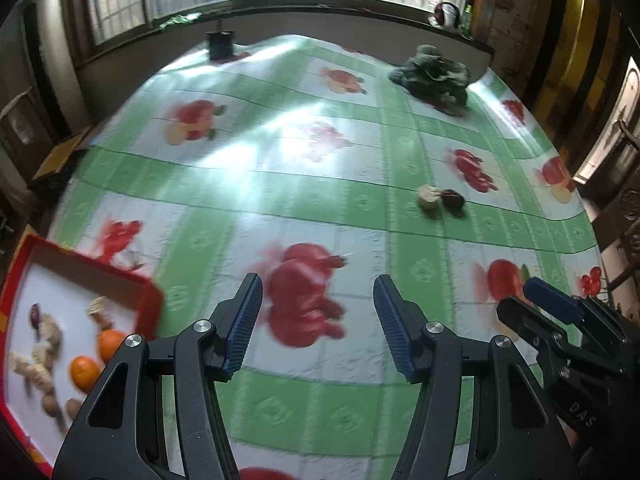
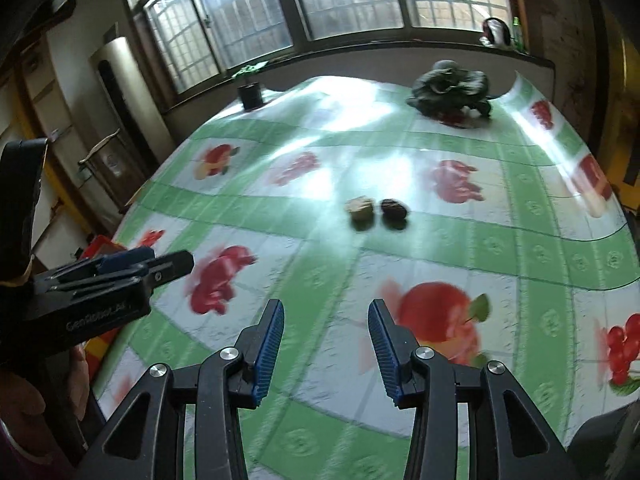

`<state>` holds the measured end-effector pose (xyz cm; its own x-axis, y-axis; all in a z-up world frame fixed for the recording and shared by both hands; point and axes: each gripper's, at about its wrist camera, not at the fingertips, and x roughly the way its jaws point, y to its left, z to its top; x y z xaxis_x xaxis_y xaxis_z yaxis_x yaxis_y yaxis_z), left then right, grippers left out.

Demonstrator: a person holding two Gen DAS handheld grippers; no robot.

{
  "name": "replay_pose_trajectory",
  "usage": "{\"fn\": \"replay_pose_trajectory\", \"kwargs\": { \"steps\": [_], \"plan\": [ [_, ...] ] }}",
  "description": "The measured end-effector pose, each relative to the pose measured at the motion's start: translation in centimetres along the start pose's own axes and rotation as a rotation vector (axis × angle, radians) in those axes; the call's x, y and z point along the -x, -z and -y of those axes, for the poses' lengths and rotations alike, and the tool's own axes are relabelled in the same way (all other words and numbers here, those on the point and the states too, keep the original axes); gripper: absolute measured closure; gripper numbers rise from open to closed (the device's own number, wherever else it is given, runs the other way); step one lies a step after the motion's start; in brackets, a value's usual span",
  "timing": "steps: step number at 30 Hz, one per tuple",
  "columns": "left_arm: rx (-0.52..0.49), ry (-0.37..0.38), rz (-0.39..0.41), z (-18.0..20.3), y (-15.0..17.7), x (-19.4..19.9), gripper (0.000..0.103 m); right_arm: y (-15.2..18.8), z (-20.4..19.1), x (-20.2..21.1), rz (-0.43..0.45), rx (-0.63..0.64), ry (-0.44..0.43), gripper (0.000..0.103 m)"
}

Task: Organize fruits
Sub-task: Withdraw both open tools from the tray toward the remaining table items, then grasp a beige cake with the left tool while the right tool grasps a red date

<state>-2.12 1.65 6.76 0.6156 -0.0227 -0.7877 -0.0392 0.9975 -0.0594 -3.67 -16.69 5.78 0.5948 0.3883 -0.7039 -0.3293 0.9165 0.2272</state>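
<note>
- Progress, judged: mostly done; red-rimmed white cardboard tray (image 1: pixel 150 292) at bench's left edge already loaded.
- In tray: two round orange tangerines (image 1: pixel 83 372); several knobbly beige nuts (image 1: pixel 48 330), blurred, count uncertain.
- Left on green-and-white fruit-print bench (image 2: pixel 440 420): one pale lumpy nut (image 2: pixel 362 209), one dark wrinkled fruit (image 2: pixel 394 210), just beside each other.
- Left gripper (image 1: pixel 318 322): jaws released, empty.
- Right gripper (image 2: pixel 326 354): jaws parted, empty.

blur: tablecloth (image 1: pixel 320 168) prints smeared | cut off: red tray (image 1: pixel 120 276) by left edge, part behind left gripper (image 1: pixel 318 320) | unclear: pale (image 2: pixel 361 206) and dark (image 2: pixel 394 209) lumps' kind; tray's pale pieces (image 1: pixel 44 352)
</note>
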Motion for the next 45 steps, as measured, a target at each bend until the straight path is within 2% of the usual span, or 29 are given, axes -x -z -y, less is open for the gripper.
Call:
{"fn": "replay_pose_trajectory", "kwargs": {
  "steps": [4,6,9,12,20,21,22,23,28,34,35,36,39,41,45],
  "plan": [
    [-0.012,0.081,-0.044,1.8,-1.6,-2.6,0.045,-0.8,1.6,-0.6,-0.009,-0.007,0.035,0.06],
    [-0.037,0.093,-0.052,2.8,-2.3,-3.8,0.045,-1.3,2.6,-1.2,-0.015,-0.018,0.05,0.06],
    [-0.113,0.15,-0.067,4.8,-3.4,-5.8,0.045,-1.6,3.9,-1.6,-0.007,-0.046,0.041,0.06],
    [-0.132,0.197,-0.111,6.3,-4.8,-8.3,0.045,-1.8,4.8,-2.1,-0.008,-0.062,0.033,0.06],
    [-0.214,0.134,-0.076,8.6,-6.5,-12.1,0.046,-2.9,6.1,-3.6,-0.033,-0.069,0.057,0.06],
    [-0.213,0.134,-0.08,8.6,-6.6,-12.3,0.052,-3.1,6.1,-3.8,-0.032,-0.062,0.06,0.06],
    [-0.205,0.143,-0.071,8.4,-6.6,-12.3,0.076,-3.4,6.1,-3.9,-0.032,-0.055,0.059,0.06],
    [-0.201,0.146,-0.071,8.3,-6.7,-12.3,0.082,-3.7,6.0,-4.2,-0.033,-0.043,0.053,0.06],
    [-0.192,0.138,-0.072,7.4,-6.6,-12.2,0.082,-5.5,4.9,-6.2,-0.029,0.02,0.042,0.06],
    [-0.1,0.109,-0.078,4.4,-6.0,-10.6,0.082,-7.0,4.4,-10.2,-0.078,0.092,0.062,0.06],
    [-0.088,0.115,-0.079,4.1,-5.9,-10.2,0.082,-7.0,4.3,-10.8,-0.093,0.101,0.059,0.066],
    [-0.071,0.125,-0.079,3.6,-5.7,-9.8,0.082,-7.0,4.0,-11.3,-0.097,0.124,0.071,0.077],
    [-0.049,0.139,-0.075,3.0,-5.1,-8.5,0.082,-7.1,3.6,-11.6,-0.099,0.16,0.105,0.078],
    [-0.036,0.149,-0.077,2.7,-4.7,-7.7,0.082,-6.9,3.6,-11.1,-0.11,0.149,0.097,0.078],
    [-0.025,0.162,-0.064,2.3,-3.6,-5.6,0.082,-5.5,3.0,-8.3,-0.076,0.116,0.072,0.078]
  ]
}}
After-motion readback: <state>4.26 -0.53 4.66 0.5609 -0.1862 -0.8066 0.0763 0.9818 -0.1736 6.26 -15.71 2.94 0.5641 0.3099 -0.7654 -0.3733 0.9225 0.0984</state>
